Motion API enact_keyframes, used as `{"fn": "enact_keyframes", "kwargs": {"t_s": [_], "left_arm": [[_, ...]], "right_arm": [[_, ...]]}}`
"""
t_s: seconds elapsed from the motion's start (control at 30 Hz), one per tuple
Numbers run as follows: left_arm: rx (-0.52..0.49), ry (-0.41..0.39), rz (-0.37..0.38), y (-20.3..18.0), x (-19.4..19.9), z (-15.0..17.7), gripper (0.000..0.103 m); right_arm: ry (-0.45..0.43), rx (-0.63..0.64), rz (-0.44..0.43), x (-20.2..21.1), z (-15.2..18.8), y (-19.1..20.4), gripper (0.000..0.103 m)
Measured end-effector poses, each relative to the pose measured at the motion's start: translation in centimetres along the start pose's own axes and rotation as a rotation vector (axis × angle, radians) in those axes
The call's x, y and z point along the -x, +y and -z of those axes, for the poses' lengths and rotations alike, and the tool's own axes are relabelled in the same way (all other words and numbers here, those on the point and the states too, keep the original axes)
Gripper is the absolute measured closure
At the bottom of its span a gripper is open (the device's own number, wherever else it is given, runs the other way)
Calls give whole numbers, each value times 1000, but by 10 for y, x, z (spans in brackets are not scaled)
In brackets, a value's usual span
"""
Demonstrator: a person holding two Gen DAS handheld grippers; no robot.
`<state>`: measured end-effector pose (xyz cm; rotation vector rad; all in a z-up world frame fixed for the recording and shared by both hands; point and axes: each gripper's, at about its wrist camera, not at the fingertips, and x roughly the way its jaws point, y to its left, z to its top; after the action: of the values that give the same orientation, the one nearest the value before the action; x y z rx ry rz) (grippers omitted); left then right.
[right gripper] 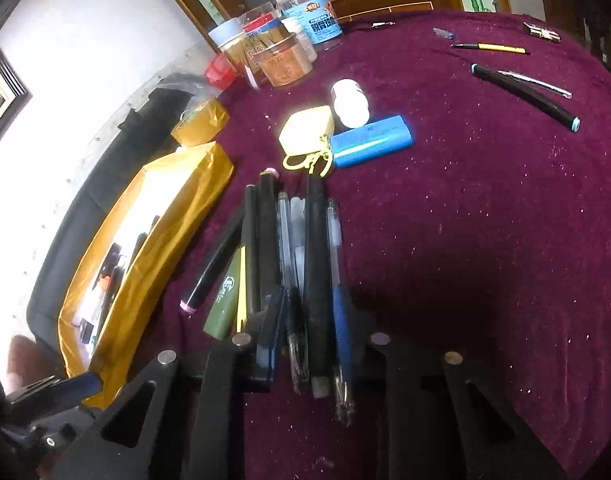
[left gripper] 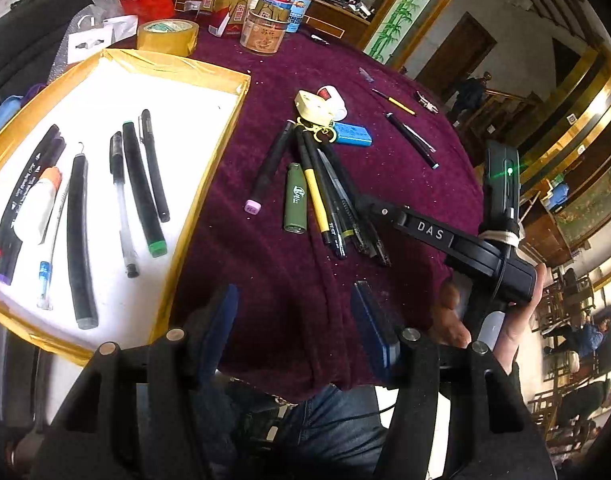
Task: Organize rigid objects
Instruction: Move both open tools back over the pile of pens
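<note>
"DAS" is read on the right gripper (right gripper: pixel 309 332), clamped around pens (right gripper: pixel 317 280); the left gripper (left gripper: pixel 297 320) is spread, empty.

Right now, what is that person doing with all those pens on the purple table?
A person is sorting pens into a gold-edged box. Several pens already lie in it. The left gripper hangs open and empty over the purple cloth. The right gripper reaches into the pile of pens, its jaws around a few of them. I cannot tell if it grips them yet. A green lighter lies beside the pile.
</note>
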<state>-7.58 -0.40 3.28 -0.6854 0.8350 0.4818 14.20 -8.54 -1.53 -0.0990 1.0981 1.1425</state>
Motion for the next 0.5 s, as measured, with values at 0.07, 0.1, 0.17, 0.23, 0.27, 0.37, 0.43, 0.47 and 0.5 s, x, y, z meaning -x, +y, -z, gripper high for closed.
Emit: {"fn": "enact_keyframes", "kwargs": {"t_s": [0.07,0.1,0.17,0.23,0.27,0.37,0.43,0.47,0.5], "left_arm": [[-8,-1,0,-1,2,1,46],[-12,-2,-4,-2,2,1,46],[-12,-2,-7,-3,2,1,46],[-12,8,-4,-4,-1,1,46],[-11,13,1,-5,-2,1,46],[-17,22,7,-7,-4,2,46],[-21,25,11,-8,-4,4,46],[-23,26,12,-8,-4,5,46],[-23,27,11,-7,-4,6,46]], "right_arm": [[-14,-31,-18,3,-1,-6,82],[-25,-51,-23,7,-2,-11,82],[-21,-43,-25,5,-3,-10,82],[-1,1,-6,0,-3,-2,83],[7,19,8,-4,-3,2,83],[5,77,87,-9,-5,12,90],[10,90,104,-11,-6,14,90],[11,104,111,-10,-5,15,90],[8,108,117,-9,-4,16,90]]}}
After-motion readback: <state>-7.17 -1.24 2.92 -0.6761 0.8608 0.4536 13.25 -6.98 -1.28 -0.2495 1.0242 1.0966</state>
